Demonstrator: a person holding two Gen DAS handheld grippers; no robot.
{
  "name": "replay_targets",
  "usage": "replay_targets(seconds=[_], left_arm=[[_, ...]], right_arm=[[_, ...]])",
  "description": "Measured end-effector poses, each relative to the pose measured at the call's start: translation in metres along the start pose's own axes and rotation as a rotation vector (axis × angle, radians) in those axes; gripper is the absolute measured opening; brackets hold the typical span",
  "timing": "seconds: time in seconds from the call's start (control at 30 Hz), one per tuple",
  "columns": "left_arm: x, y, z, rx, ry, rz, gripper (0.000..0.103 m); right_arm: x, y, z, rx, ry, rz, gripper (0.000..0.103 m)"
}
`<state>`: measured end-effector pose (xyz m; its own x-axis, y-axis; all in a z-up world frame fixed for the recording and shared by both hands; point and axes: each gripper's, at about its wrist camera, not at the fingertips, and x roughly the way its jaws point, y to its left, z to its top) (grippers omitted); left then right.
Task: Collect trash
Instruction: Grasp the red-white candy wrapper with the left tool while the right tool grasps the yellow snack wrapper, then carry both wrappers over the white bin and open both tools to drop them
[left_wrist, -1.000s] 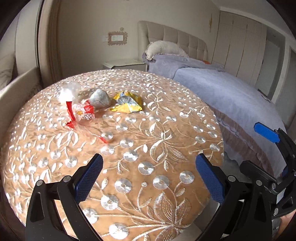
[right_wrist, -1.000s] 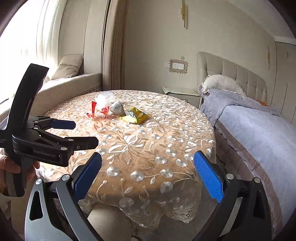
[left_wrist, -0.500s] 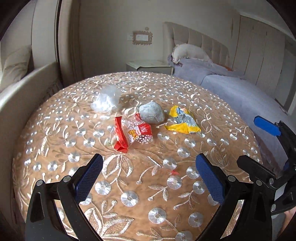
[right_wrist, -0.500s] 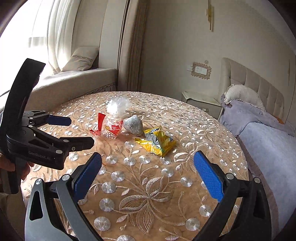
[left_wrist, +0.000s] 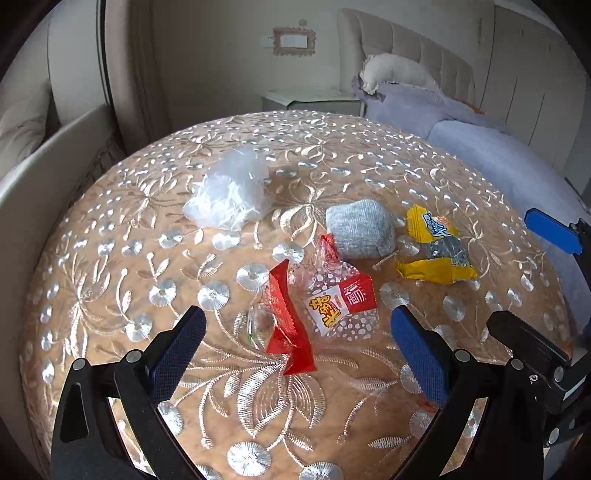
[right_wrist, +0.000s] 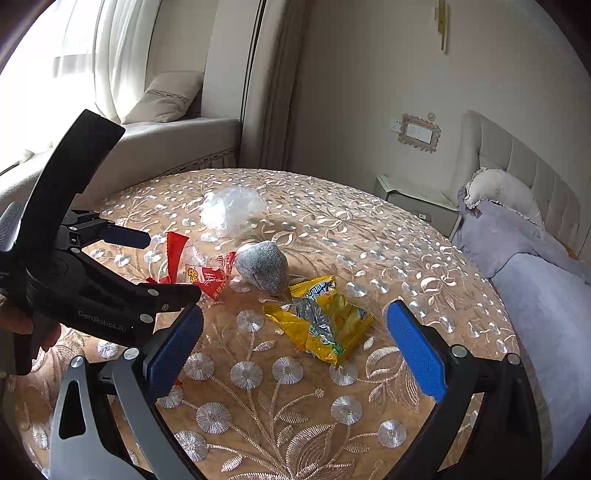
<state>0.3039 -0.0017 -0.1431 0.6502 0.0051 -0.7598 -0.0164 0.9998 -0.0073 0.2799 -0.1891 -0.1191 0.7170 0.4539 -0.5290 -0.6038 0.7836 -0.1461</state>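
Several pieces of trash lie on the round table: a red and clear wrapper (left_wrist: 317, 306) (right_wrist: 199, 267), a grey crumpled wad (left_wrist: 360, 232) (right_wrist: 264, 267), a yellow snack wrapper (left_wrist: 436, 247) (right_wrist: 321, 319) and a clear crumpled plastic bag (left_wrist: 231, 192) (right_wrist: 231, 208). My left gripper (left_wrist: 299, 350) (right_wrist: 162, 262) hovers open just short of the red wrapper, which lies between its blue pads. Open as well, my right gripper (right_wrist: 293, 349) faces the yellow wrapper, nothing held.
The table wears a tan cloth (left_wrist: 110, 258) (right_wrist: 406, 251) embroidered with silver flowers. A bed (left_wrist: 498, 155) (right_wrist: 535, 266) stands to the right, a nightstand (right_wrist: 417, 199) behind the table, and a cushioned window seat (right_wrist: 177, 136) to the left.
Both grippers have moved forward over the table toward the trash, which now looks much larger. The left one has closed in on the red wrapper, the right one on the yellow wrapper.
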Motion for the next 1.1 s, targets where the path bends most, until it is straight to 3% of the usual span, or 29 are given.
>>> replay_targets(seconds=[0.1,0.13,0.17,0.2,0.47,0.63,0.67,0.7,0.8,0.9,1.1], left_arm=[[0.013,0.004,0.005,-0.016,0.019,-0.043,0.098],[0.017,0.005,0.006,-0.019,0.032,-0.07,0.082],[0.021,0.005,0.005,-0.012,0.053,-0.098,0.04],[0.023,0.003,0.005,-0.004,0.063,-0.101,0.034],[-0.002,-0.003,-0.001,0.016,-0.002,-0.138,0.032],[-0.018,-0.005,-0.006,0.01,-0.022,-0.154,0.032],[-0.02,-0.006,-0.007,0.008,-0.025,-0.153,0.032],[-0.022,-0.007,-0.008,0.006,-0.025,-0.155,0.032],[-0.03,-0.008,-0.012,-0.002,-0.033,-0.16,0.032],[-0.041,-0.011,-0.016,-0.002,-0.046,-0.16,0.032],[-0.062,-0.024,-0.021,0.008,-0.077,-0.19,0.032]], right_arm=[[0.01,-0.005,0.001,0.003,0.036,-0.001,0.099],[0.013,-0.007,0.001,0.006,0.042,-0.004,0.099],[0.016,-0.009,0.002,0.004,0.052,-0.01,0.099],[0.02,-0.011,0.002,-0.001,0.066,-0.018,0.099],[0.048,-0.02,0.002,-0.013,0.154,-0.05,0.099],[0.064,-0.024,0.003,0.011,0.212,-0.018,0.097],[0.069,-0.025,0.003,0.012,0.236,-0.025,0.083],[0.075,-0.026,0.001,0.016,0.262,-0.027,0.043],[0.083,-0.031,-0.001,0.081,0.32,0.042,0.011],[0.061,-0.02,0.003,0.025,0.267,-0.003,0.008],[-0.008,-0.012,0.003,0.041,0.162,0.023,0.007]])
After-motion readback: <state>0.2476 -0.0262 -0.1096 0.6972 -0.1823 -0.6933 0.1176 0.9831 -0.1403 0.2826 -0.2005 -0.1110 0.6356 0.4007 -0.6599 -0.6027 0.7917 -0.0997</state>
